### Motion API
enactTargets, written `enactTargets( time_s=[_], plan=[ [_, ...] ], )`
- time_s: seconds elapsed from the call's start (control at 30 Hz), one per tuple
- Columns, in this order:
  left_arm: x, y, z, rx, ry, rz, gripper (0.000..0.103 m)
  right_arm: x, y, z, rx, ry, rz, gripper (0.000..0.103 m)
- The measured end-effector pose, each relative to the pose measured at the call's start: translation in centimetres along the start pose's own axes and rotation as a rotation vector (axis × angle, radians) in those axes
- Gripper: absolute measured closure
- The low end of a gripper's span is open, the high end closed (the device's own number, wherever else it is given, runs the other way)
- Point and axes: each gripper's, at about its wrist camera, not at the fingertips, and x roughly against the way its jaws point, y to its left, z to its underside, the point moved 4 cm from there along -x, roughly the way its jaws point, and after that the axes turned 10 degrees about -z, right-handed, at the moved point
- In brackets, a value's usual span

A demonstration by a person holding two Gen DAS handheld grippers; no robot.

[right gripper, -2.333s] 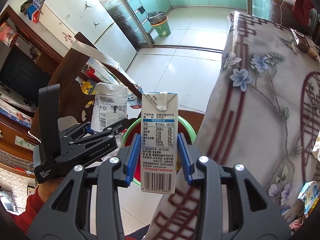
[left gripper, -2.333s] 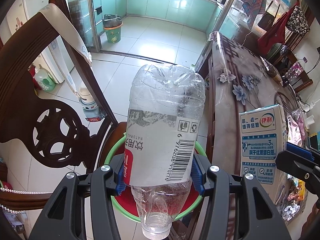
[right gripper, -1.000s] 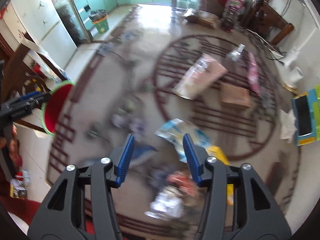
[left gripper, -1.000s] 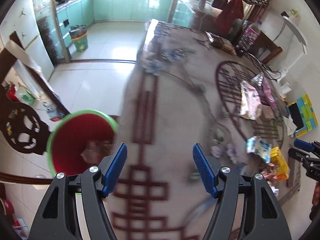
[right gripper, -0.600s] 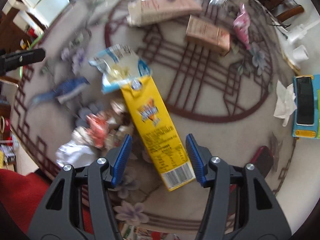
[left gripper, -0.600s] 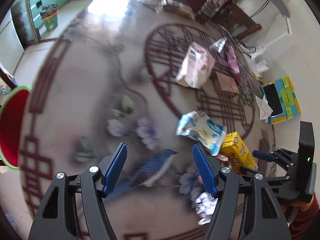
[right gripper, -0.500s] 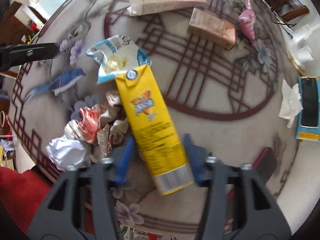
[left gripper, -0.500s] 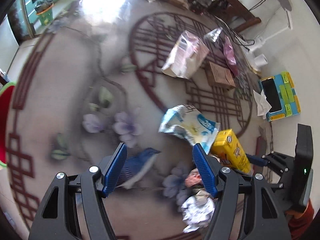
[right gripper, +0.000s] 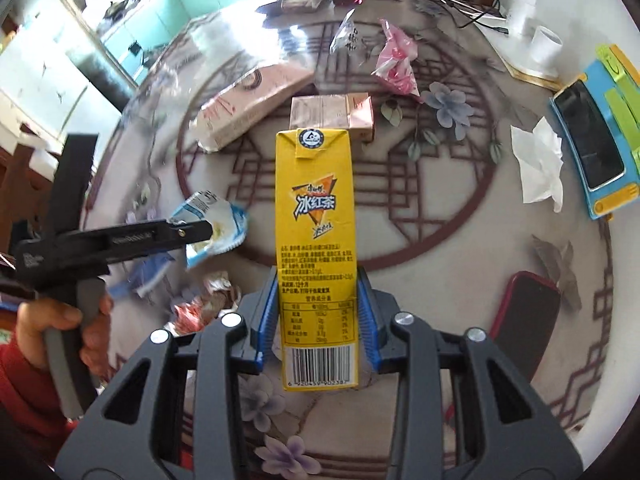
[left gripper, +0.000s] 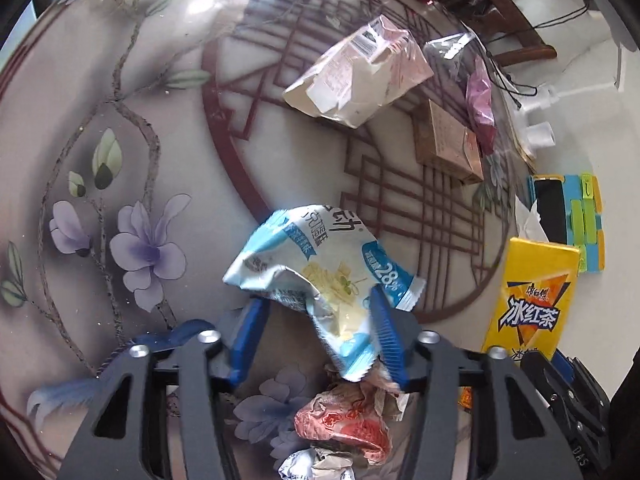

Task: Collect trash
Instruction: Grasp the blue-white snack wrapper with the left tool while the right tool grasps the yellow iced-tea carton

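Observation:
On the flowered tablecloth lies a crumpled blue-and-white snack wrapper. My left gripper has its jaws closing on the wrapper, and both blue pads touch its folds. From the right wrist view the left gripper appears side-on, with the wrapper at its tips. My right gripper is shut on a tall yellow iced-tea carton, which it holds by the lower sides. That carton also shows at the right of the left wrist view.
A pink-white bag, a small brown box and a pink bag lie farther back. Crumpled red and silver wrappers sit close to me. A tissue, a phone in a blue case and a red phone lie at right.
Both grippers swung from the red bin to the table, the bottle and milk carton gone. The right one closed on the yellow carton. The left one dropped onto the snack wrapper and narrowed.

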Motion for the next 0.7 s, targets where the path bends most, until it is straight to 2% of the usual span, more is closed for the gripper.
enactTargets(
  time_s=[0.03,0.13,0.4,0.7],
  plan=[
    [-0.1,0.0,0.0,0.003,0.007,0.004,0.08,0.1,-0.1,-0.2,-0.007,-0.003,-0.007,0.068],
    [-0.2,0.3,-0.1,0.008,0.01,0.003,0.088,0.1,0.3,-0.4,-0.013,-0.011,-0.026,0.068],
    [1.5,1.5,-0.7,-0.01,-0.045,-0.034,0.091,-1.0,1.6,-1.9,0.013,-0.013,-0.047,0.068],
    [5.0,2.6,-1.2,-0.09,-0.167,-0.136,0.092,-2.3,3.3,-2.7,0.051,0.002,-0.063,0.068]
  ],
)
